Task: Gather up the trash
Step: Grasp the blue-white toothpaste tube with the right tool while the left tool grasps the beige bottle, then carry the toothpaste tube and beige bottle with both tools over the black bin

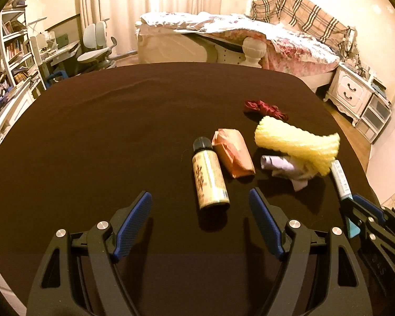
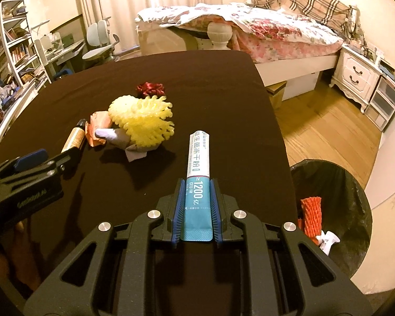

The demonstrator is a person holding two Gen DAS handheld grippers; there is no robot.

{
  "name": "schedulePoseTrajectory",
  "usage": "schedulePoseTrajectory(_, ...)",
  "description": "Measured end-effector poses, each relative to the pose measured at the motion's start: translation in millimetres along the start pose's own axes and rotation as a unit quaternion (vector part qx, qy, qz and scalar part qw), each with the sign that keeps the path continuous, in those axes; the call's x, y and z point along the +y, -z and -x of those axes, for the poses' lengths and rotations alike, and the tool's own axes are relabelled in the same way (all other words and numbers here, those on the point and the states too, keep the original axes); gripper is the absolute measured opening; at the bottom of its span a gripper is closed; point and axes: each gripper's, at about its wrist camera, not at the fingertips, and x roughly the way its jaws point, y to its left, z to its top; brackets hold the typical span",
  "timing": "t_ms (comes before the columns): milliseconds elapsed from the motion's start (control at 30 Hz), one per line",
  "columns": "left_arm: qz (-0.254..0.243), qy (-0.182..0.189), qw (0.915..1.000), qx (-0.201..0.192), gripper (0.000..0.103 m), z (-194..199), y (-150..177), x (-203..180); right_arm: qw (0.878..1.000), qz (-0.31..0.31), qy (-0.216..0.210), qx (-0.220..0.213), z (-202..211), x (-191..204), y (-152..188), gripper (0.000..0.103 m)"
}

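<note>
Right wrist view: right gripper [image 2: 197,200] fingers clamp a blue-white sachet [image 2: 198,163] above the dark-clothed surface [image 2: 210,92]. Beyond-left lie yellow foam net [image 2: 142,121] and bottle [image 1: 210,176]; left gripper [image 1: 200,221] fingers spread wide, empty. Lined bin [image 2: 355,210] stands right, bed [image 2: 276,31] beyond.

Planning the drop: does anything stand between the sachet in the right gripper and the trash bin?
Nothing visible does. The right gripper holds the sachet above the table's right edge, and the open trash bin sits just beyond it.
</note>
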Motion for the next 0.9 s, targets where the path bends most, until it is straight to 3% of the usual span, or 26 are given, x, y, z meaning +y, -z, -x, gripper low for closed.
schedulePoseTrajectory(100,-0.001,0.001,1.0,0.006,0.067,-6.4,-4.5,1.2,1.0,-0.001,-0.001,0.0,-1.1,0.1,-0.5,0.019)
schedulePoseTrajectory(367,-0.008,0.016,0.9998,0.013,0.028,-8.6,-0.7,4.0,1.0,0.001,-0.001,-0.001,-3.1,0.4,-2.4,0.019)
schedulePoseTrajectory(467,-0.005,0.034,0.9993,0.012,0.028,-5.9,1.8,5.0,1.0,0.001,-0.001,-0.001,-2.8,0.4,-2.5,0.019)
schedulePoseTrajectory(900,-0.01,0.046,0.9989,0.005,0.027,16.7,19.6,-1.5,1.0,-0.014,-0.001,-0.01,16.0,-8.8,11.5,0.019)
